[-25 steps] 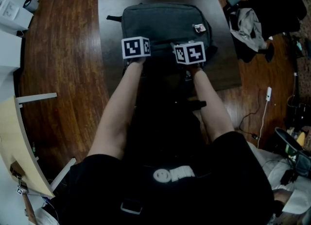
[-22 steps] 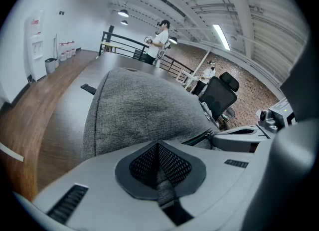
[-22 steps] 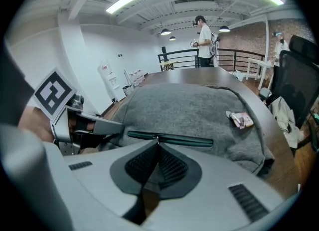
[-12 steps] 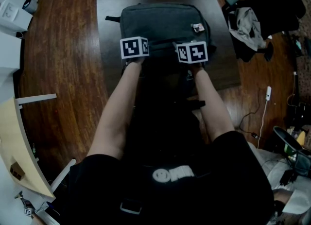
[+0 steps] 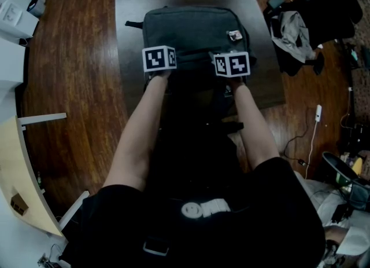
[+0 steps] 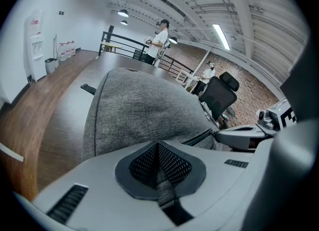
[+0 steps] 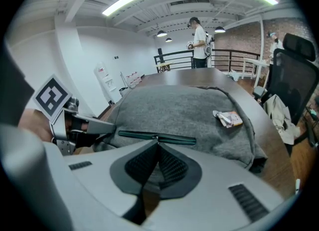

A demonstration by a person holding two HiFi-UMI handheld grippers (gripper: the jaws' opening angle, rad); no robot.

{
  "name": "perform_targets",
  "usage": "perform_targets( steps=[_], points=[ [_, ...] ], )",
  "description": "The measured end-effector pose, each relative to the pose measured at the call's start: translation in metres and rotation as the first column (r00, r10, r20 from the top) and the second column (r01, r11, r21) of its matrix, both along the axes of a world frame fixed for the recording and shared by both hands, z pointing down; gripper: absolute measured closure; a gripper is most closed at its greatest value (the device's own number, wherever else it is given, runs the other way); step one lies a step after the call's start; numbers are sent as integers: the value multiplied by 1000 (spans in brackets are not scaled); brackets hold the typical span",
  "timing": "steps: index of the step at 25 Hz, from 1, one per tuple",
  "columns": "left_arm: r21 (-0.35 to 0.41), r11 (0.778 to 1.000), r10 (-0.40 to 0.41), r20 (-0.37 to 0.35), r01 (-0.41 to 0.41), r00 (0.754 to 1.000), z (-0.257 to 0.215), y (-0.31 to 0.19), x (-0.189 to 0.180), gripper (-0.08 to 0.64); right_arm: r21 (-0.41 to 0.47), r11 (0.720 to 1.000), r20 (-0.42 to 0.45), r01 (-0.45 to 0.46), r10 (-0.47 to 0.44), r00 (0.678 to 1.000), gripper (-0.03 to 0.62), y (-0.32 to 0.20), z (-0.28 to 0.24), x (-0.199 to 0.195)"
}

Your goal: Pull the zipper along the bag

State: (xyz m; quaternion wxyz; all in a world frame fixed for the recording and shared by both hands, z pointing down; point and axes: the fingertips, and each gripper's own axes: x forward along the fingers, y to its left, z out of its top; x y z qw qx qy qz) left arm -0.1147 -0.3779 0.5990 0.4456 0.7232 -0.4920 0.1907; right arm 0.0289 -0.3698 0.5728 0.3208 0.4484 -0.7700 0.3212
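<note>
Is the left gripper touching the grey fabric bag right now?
Touching. The left gripper view shows the left gripper with its jaws closed and a fold of the grey fabric bag pinched between them.

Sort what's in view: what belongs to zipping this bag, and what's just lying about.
For the job:
- grey bag
- zipper
- left gripper, shut on the bag's fabric
- right gripper, shut at the zipper

Lying about:
- crumpled scrap on the bag
- clothes heaped at the right
- white cable on the floor
- white box at the far left
</note>
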Motion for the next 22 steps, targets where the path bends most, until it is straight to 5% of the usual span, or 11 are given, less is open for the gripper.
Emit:
perform_targets(
  steps=[22],
  points=[
    [-2, 1000, 4, -10, -4, 1000, 0, 1, -1, 560, -17, 999, 3, -50, 50, 999, 570, -6, 3, 28]
  ],
)
